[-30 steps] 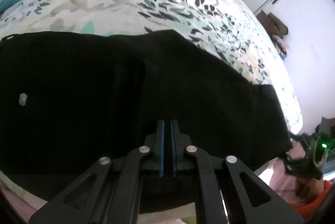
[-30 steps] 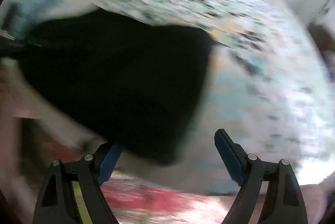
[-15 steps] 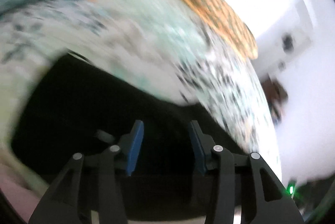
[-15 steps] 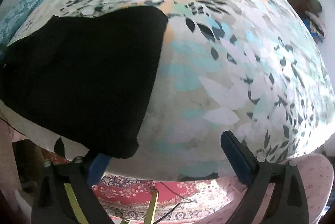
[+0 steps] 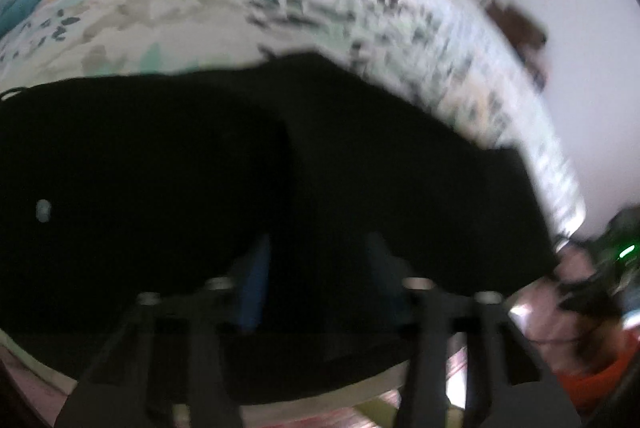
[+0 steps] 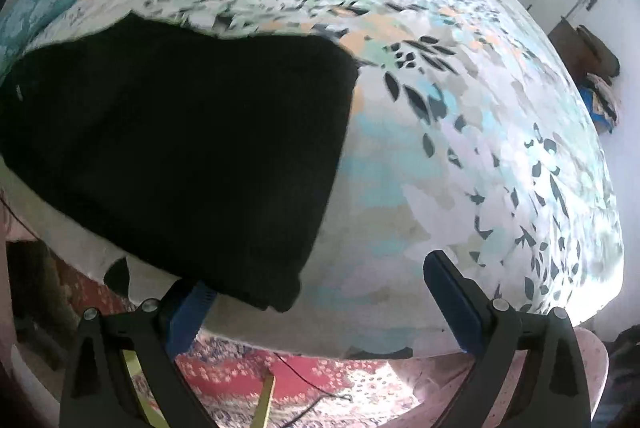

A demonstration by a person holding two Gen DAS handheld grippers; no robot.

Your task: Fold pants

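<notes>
1. Black pants (image 5: pixel 248 164) are seen laid flat across the near edge of a bed with a leaf-print bedspread (image 5: pixel 168 8); the left wrist view is motion-blurred.
2. Left gripper (image 5: pixel 316 268) is held over the pants with its jaws spread apart and nothing clamped between them; contact with the cloth cannot be told.
3. A small pale spot (image 5: pixel 43 210) is seen on the pants at far left.
4. In the right wrist view, the pants (image 6: pixel 180 148) are found left of centre, one corner hanging over the bed edge.
5. Right gripper (image 6: pixel 320 304) is held wide, empty, with its left finger (image 6: pixel 188 312) just beside that corner.
6. A red patterned rug (image 6: pixel 288 380) is seen below.
</notes>
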